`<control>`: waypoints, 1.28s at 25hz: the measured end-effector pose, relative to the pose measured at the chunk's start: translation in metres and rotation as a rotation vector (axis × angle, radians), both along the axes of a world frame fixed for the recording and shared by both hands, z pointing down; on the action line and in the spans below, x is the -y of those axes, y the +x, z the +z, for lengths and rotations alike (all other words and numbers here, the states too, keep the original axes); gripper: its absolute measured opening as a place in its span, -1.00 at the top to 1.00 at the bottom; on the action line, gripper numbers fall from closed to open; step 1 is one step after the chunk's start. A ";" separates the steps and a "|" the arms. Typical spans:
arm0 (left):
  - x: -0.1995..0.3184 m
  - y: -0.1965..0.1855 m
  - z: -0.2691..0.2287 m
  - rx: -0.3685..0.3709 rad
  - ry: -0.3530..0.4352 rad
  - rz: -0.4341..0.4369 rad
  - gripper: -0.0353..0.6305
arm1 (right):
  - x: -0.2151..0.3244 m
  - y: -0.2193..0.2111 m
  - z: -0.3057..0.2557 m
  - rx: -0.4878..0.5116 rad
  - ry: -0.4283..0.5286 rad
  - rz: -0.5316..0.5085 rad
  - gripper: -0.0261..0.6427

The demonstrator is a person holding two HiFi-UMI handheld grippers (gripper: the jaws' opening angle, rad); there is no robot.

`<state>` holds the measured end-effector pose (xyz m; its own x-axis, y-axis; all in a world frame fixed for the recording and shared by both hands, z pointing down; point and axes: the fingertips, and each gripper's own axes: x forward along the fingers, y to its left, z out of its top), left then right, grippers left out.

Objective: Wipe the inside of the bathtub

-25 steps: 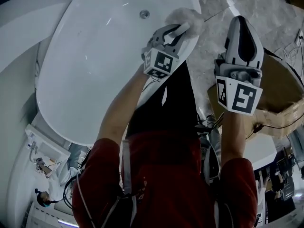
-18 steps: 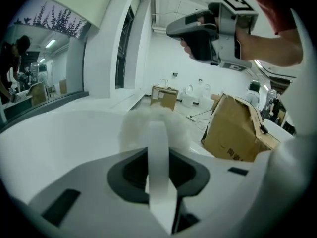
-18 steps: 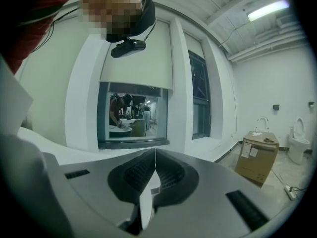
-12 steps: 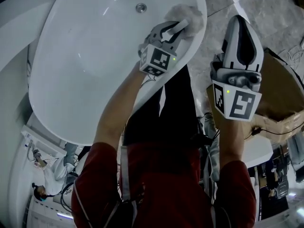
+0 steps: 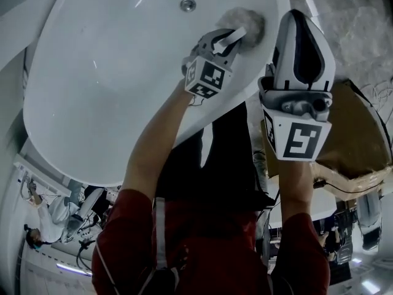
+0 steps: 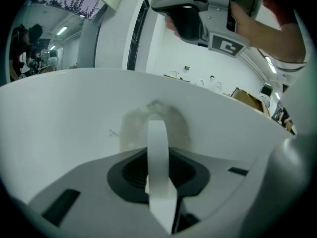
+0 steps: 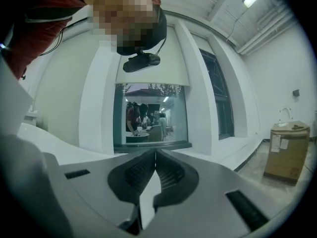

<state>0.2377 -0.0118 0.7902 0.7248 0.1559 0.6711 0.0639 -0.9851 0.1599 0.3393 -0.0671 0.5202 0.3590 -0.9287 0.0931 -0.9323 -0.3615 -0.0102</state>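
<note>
Only the black-and-white square markers on each gripper's cube are readable patterns; the label on the cardboard box [image 7: 290, 150] is too small to read. Inside the smooth, glossy white bathtub [image 5: 110, 91], the left gripper [image 5: 238, 33] is clamped tight on the flat white tab of a fluffy pale pad [image 5: 250, 21], which presses against the inner wall under the tub's right rim, near the round metal drain [image 5: 188, 5]. The right gripper [image 5: 299, 18] hovers outside that rim, jaws together on nothing.
</note>
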 end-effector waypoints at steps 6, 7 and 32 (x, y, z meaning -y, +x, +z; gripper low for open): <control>0.009 -0.014 0.060 0.088 -0.023 -0.058 0.62 | 0.026 -0.011 0.032 0.010 0.008 -0.062 0.89; 0.010 -0.017 0.072 0.104 -0.026 -0.068 0.62 | 0.030 -0.011 0.037 0.009 0.007 -0.067 0.89; 0.049 -0.060 0.241 0.429 0.011 -0.141 0.61 | 0.068 -0.014 0.078 0.060 0.035 -0.123 0.89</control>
<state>0.1781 -0.0613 1.0311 0.3940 0.0668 0.9167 -0.1405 -0.9813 0.1319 0.3252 -0.1347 0.5981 0.2371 -0.9684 0.0774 -0.9669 -0.2429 -0.0779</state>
